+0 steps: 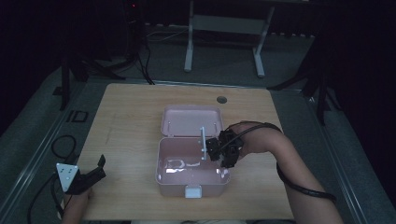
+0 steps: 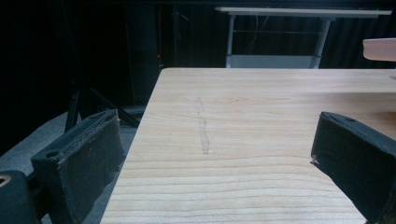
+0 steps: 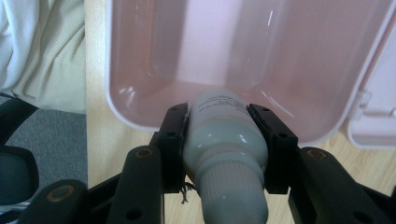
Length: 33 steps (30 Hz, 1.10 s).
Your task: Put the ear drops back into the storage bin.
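Jaws of the right gripper [image 3: 224, 140] clench a smooth, probably slippery white bottle [image 3: 224, 140] mid-body, frame centre, over a pink box [image 1: 161, 173]; left gripper [image 2: 215, 158] gapes, lower frame.

Right gripper [image 3: 224, 140]: jaws closed on a white bottle [image 3: 226, 149], forearm [image 1: 299, 163] bent inward from the right. Left gripper [image 1: 88, 175]: jaws spread wide, empty, held low near the table's front-left corner.
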Tool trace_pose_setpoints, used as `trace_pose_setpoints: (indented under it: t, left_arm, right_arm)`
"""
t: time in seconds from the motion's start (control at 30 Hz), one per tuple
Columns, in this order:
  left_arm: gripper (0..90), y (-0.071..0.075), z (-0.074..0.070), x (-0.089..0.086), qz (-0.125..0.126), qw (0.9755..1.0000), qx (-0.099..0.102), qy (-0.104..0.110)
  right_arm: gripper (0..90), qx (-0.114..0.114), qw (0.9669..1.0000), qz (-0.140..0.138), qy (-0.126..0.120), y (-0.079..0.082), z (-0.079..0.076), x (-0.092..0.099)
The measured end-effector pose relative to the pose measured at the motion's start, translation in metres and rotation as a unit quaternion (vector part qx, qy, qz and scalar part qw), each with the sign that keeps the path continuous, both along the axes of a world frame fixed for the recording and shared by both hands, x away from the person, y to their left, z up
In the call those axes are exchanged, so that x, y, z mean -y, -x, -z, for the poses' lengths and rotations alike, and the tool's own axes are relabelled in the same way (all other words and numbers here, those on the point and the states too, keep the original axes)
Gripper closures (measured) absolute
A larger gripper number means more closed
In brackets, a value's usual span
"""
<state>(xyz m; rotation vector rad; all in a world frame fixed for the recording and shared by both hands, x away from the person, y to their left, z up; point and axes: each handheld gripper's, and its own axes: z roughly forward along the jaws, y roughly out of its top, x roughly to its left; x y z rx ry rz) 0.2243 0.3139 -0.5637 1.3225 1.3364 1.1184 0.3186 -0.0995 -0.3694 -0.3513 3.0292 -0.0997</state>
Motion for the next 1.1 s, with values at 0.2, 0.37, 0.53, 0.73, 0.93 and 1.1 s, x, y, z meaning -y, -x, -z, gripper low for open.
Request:
trace_pose_setpoints:
  t: [0.2, 0.37, 0.53, 0.73, 0.93, 1.1]
  left_arm:
    - [2.4, 0.0, 0.0, 0.0, 0.0, 1.0, 0.0, 0.0]
    - [2.4, 0.0, 0.0, 0.0, 0.0, 1.0, 0.0, 0.0]
    - [2.3, 0.0, 0.0, 0.0, 0.001, 1.0, 0.0, 0.0]
    - [2.4, 0.0, 0.0, 0.0, 0.001, 1.0, 0.0, -0.001]
    - [2.4, 0.0, 0.0, 0.0, 0.002, 1.0, 0.0, -0.002]
    - [2.4, 0.0, 0.0, 0.0, 0.002, 1.0, 0.0, -0.002]
  right_arm:
    - [59.6, -0.006, 0.9999, -0.007, -0.005, 0.001, 0.004, -0.007]
    - [59.6, -0.012, 0.9998, -0.012, -0.002, 0.001, 0.011, -0.01]
    - [59.5, -0.022, 0.9996, -0.017, -0.001, 0.0, 0.025, -0.011]
    - [59.6, -0.034, 0.9993, -0.015, 0.003, -0.002, 0.041, -0.013]
    - [59.6, -0.046, 0.9988, -0.015, 0.011, -0.004, 0.059, -0.014]
    - [59.6, -0.049, 0.9983, -0.017, 0.026, -0.006, 0.072, -0.016]
